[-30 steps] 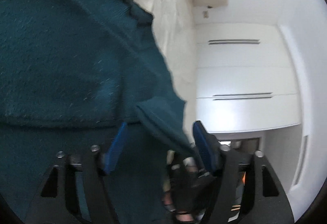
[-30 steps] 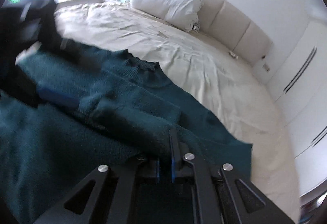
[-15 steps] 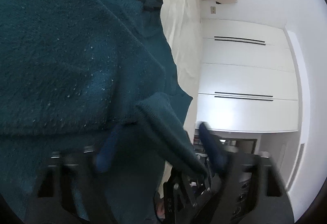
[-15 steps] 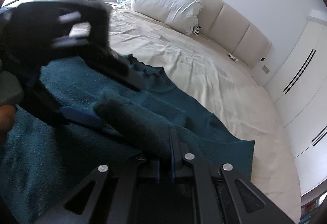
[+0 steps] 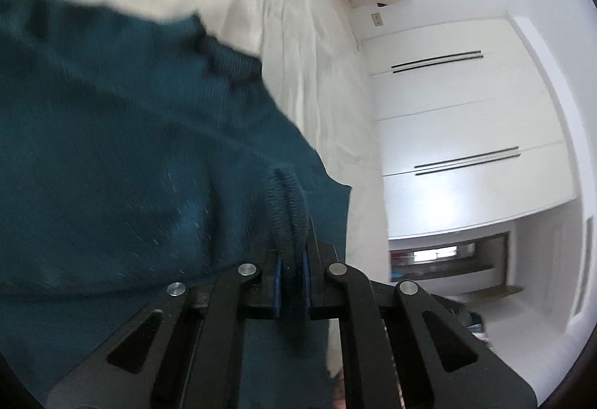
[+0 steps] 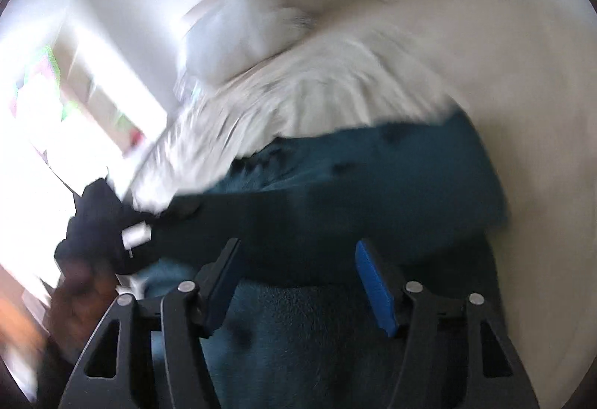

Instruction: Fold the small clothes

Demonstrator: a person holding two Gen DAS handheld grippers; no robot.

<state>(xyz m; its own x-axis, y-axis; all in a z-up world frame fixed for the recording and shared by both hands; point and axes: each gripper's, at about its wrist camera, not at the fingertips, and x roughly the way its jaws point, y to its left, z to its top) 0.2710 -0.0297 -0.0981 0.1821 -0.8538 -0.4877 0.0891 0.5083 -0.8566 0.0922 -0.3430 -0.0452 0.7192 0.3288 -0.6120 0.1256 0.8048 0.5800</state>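
Note:
A dark teal knit sweater [image 5: 123, 148] lies spread on a cream bed sheet [image 5: 298, 47]. In the left wrist view my left gripper [image 5: 293, 278] is shut on the ribbed sleeve cuff [image 5: 287, 200], which stands pinched between the blue pads. The right wrist view is blurred by motion. There my right gripper [image 6: 298, 278] is opening, its blue pads [image 6: 375, 288] wide apart above the teal sweater [image 6: 373, 192], and nothing is pressed between them. At the lower left of that view, a hand [image 6: 80, 293] holds the other black gripper.
A white pillow [image 6: 253, 32] lies at the head of the bed. White wardrobe doors [image 5: 466, 133] with dark handle slots stand past the right edge of the bed. A bright window [image 6: 44, 118] is at the left.
My left gripper closed on the sleeve cuff that the right gripper was holding. The right gripper let go, opened wide, rolled and swung away, so its view is now blurred.

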